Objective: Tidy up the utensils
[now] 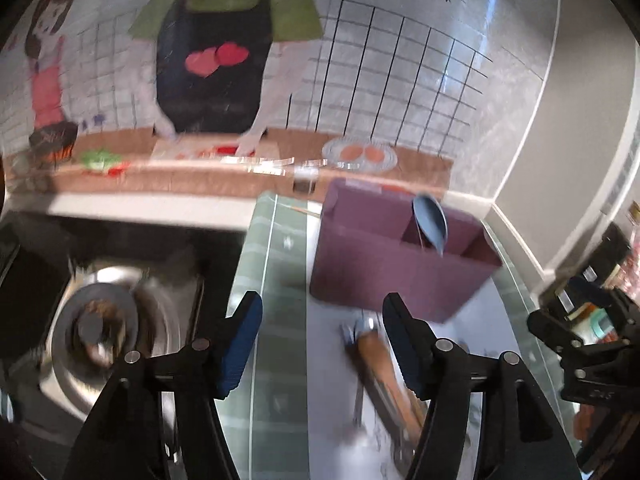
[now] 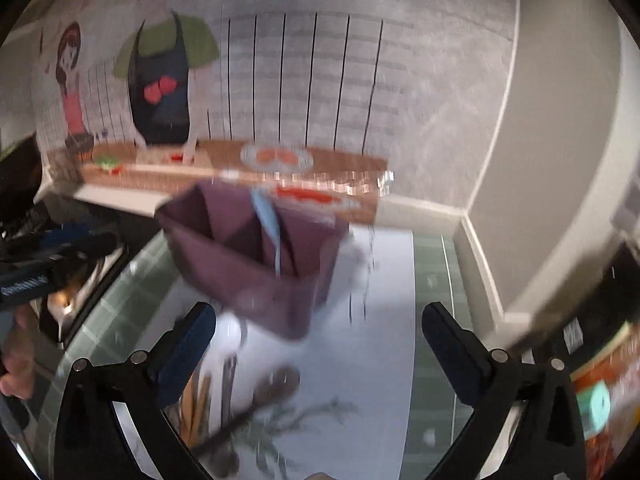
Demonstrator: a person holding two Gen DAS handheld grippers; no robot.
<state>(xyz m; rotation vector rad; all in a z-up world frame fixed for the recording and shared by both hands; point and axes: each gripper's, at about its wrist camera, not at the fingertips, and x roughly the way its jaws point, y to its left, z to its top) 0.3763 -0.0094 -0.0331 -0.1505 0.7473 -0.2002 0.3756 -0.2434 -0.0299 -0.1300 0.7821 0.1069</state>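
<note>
A purple divided utensil holder (image 1: 384, 264) stands on a white mat (image 1: 328, 380); it also shows in the right wrist view (image 2: 256, 268). A light blue spoon (image 1: 430, 222) stands bowl-up in one compartment, and shows in the right wrist view (image 2: 269, 220). Loose utensils with wooden handles (image 1: 384, 364) lie on the mat in front of the holder. In the right wrist view a dark spoon (image 2: 276, 386), wooden handles (image 2: 198, 400) and a white spoon (image 2: 231, 330) lie there. My left gripper (image 1: 322, 312) is open above the mat. My right gripper (image 2: 320, 322) is open and empty.
A steel sink with a drain (image 1: 96, 328) lies to the left. The green tiled counter (image 1: 276, 264) borders the mat. A cartoon kitchen mural covers the back wall (image 1: 360, 80). Packets and bottles (image 2: 600, 396) stand at the right. The other gripper (image 1: 580, 336) is at the right edge.
</note>
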